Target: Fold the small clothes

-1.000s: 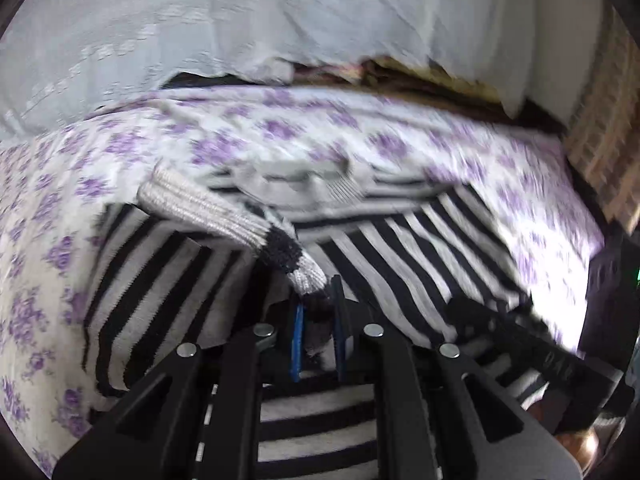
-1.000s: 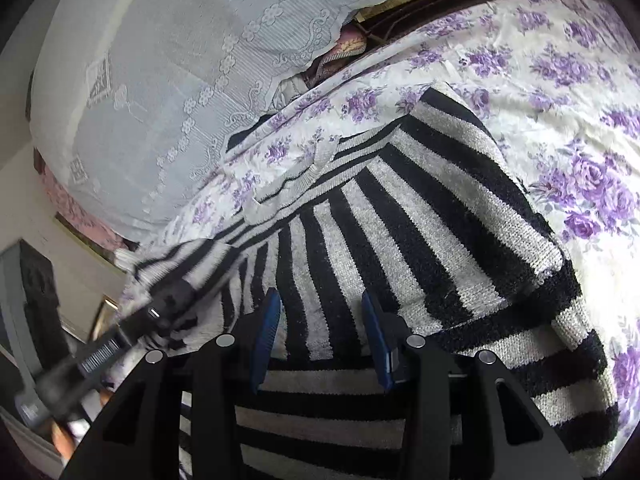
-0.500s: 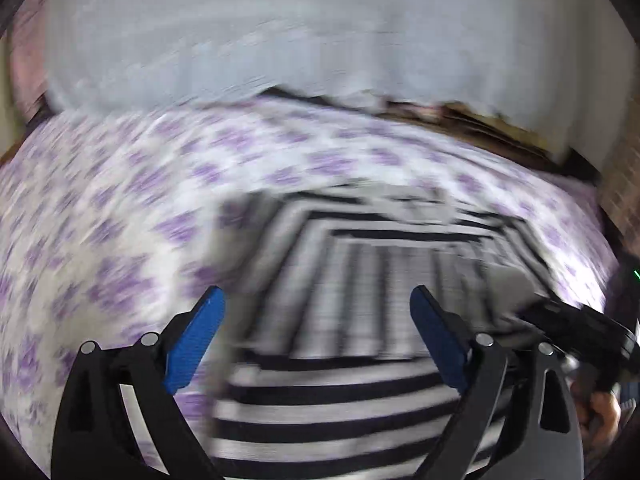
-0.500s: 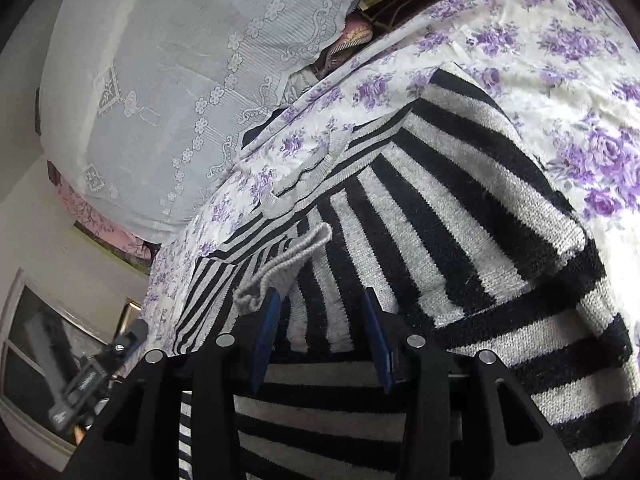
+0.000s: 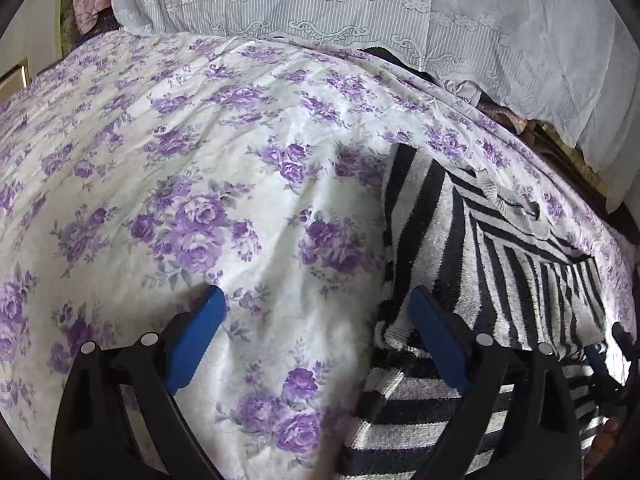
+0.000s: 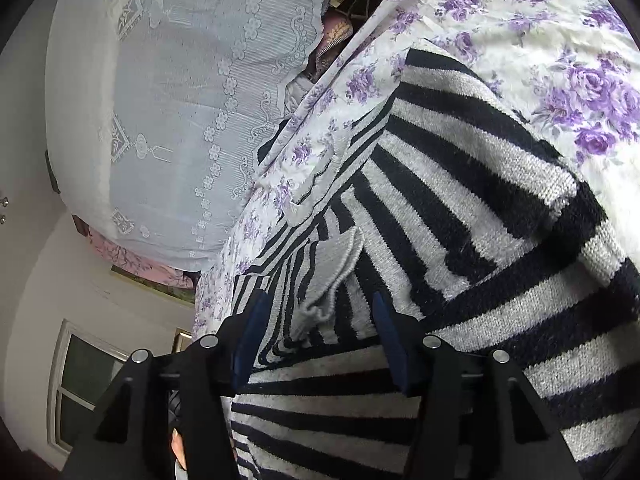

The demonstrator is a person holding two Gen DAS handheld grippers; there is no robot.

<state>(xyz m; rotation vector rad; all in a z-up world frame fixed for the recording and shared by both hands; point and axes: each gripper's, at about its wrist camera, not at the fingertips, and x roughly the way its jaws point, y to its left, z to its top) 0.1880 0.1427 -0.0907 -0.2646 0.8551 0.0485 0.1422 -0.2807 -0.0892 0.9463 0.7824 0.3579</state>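
A black-and-grey striped knit sweater (image 5: 500, 264) lies on the floral bedsheet, both sleeves folded in across its body. My left gripper (image 5: 316, 316) is open wide and empty, above the sheet at the sweater's left edge. Its right finger (image 5: 436, 340) hangs over the sweater's lower left corner. In the right wrist view the sweater (image 6: 460, 208) fills the frame. My right gripper (image 6: 318, 324) is open over the sweater's lower part. The grey ribbed cuff (image 6: 332, 276) of the folded sleeve lies just beyond its fingers.
The white bedsheet with purple roses (image 5: 180, 168) stretches left of the sweater. White lace-covered pillows (image 5: 360, 4) line the far side of the bed; they also show in the right wrist view (image 6: 168, 92). A window (image 6: 84, 376) and wall are at lower left.
My left gripper let go of the sleeve cuff, opened wide and swung left over the sheet. The sleeve now lies folded across the sweater. My right gripper stayed open.
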